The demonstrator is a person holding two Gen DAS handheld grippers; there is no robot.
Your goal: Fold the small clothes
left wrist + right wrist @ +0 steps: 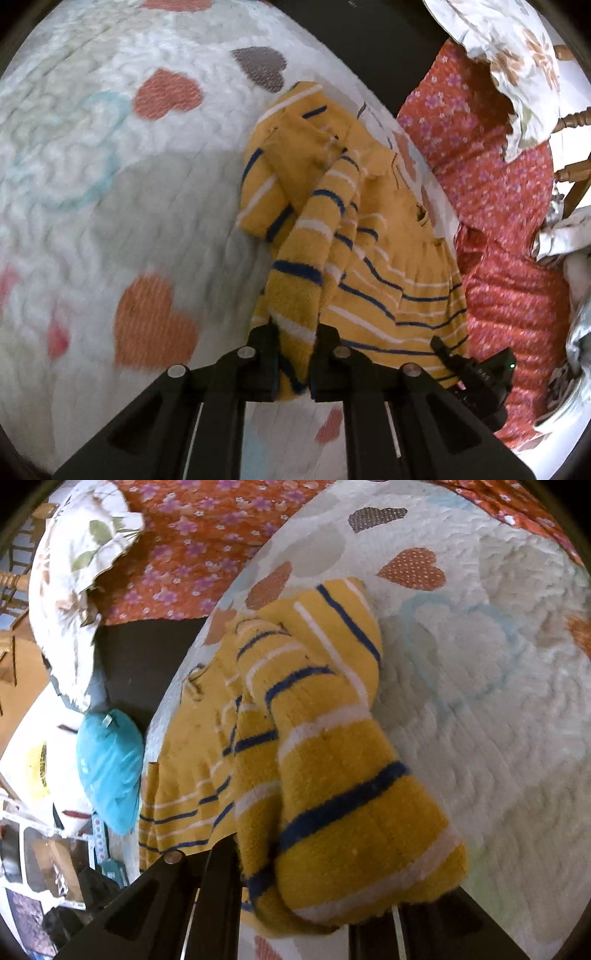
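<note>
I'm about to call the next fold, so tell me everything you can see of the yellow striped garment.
The yellow striped garment looks like thick fleecy knit, mustard with navy and white stripes, small, with a gathered skirt-like lower part. It lies partly folded on the heart-print quilt, one layer turned over itself. The left gripper is shut on a striped fold at its near edge. The right gripper is mostly hidden under a lifted fold draped over it; it appears shut on that fabric.
</note>
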